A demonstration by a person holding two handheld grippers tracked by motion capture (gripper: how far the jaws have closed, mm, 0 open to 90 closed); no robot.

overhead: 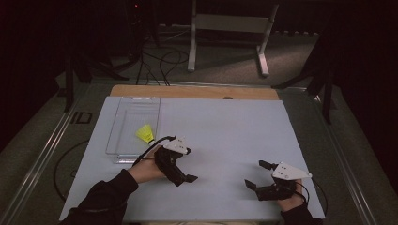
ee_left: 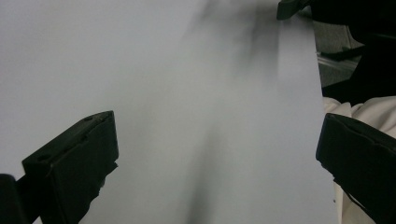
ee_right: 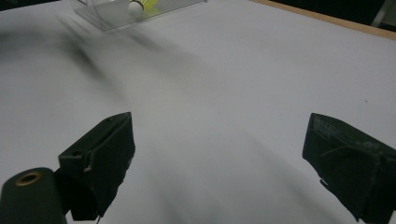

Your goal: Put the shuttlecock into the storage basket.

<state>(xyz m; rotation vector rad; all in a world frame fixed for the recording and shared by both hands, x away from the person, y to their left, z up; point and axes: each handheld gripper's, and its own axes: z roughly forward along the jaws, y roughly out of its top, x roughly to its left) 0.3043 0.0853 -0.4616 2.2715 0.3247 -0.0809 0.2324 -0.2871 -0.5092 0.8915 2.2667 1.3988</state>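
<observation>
A yellow shuttlecock (overhead: 145, 134) with a white cork lies inside a clear plastic tray (overhead: 117, 126) at the left back of the pale mat (overhead: 225, 126). My left gripper (overhead: 185, 176) hovers just in front of the tray's near right corner, open, with nothing between its jaws. In the left gripper view the left gripper (ee_left: 217, 135) stands wide over bare mat. My right gripper (overhead: 256, 174) is near the front right edge, open and empty, pointing left. The right gripper view looks past the right gripper (ee_right: 219, 130) at the shuttlecock (ee_right: 142, 5) and tray (ee_right: 107, 21) far off.
A wooden table edge (overhead: 195, 91) borders the mat at the back. Beyond it a white stand (overhead: 225, 23) and cables (overhead: 159, 65) sit on the floor. A jaw of the other gripper (ee_left: 292, 7) shows at the top right of the left gripper view.
</observation>
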